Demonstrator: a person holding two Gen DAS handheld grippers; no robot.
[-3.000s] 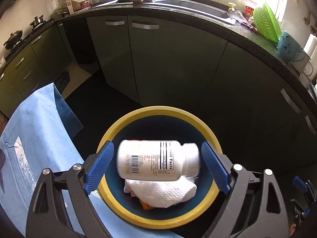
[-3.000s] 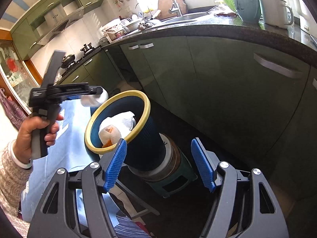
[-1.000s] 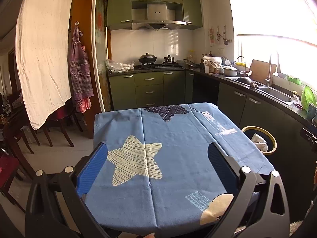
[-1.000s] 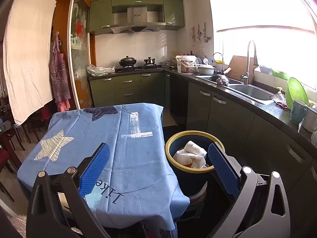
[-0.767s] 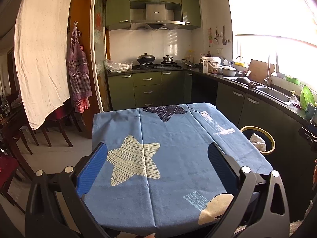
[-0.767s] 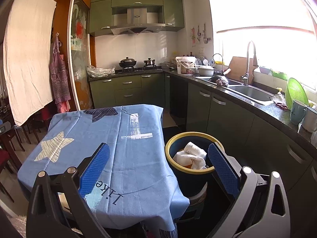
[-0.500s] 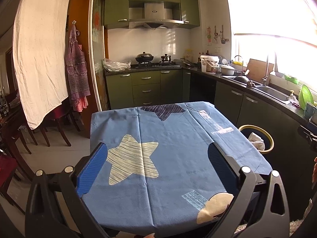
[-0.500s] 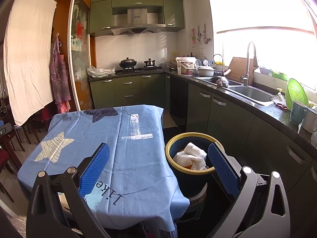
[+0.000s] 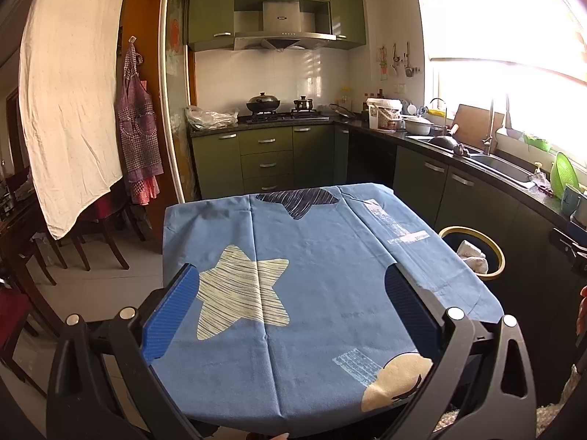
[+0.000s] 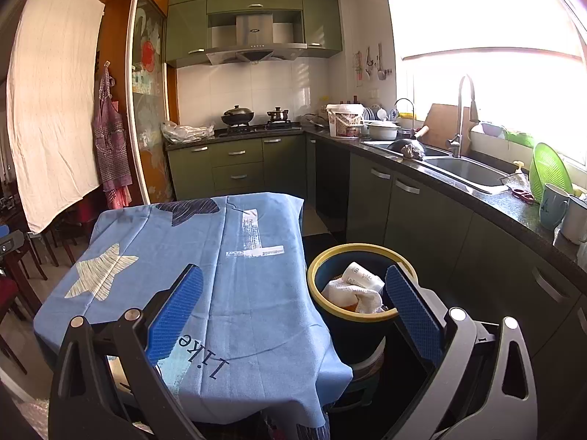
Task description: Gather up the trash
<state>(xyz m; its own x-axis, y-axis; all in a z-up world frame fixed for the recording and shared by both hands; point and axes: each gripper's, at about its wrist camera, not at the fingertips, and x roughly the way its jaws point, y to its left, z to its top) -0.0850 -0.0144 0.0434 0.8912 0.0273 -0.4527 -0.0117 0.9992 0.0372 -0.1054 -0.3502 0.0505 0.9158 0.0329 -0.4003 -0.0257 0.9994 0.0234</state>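
Note:
A dark blue trash bin with a yellow rim [image 10: 315,262] stands on the floor right of the table; it also shows in the left wrist view [image 9: 499,256]. Inside lie a white pill bottle [image 10: 361,275] and crumpled white paper [image 10: 348,291]. My left gripper [image 9: 291,310] is open and empty above the blue tablecloth [image 9: 312,256]. My right gripper [image 10: 293,310] is open and empty, held back from the table's near right corner with the bin just beyond its right finger.
Green cabinets and a dark counter [image 10: 477,198] with a sink, mugs and a green colander run along the right. A stove with pots [image 9: 279,110] is at the back. Wooden chairs [image 9: 95,234] and a hanging white sheet stand to the left.
The left gripper let the white bottle drop into the bin and both grippers pulled back from it to the near side of the table. In the last second they have barely moved.

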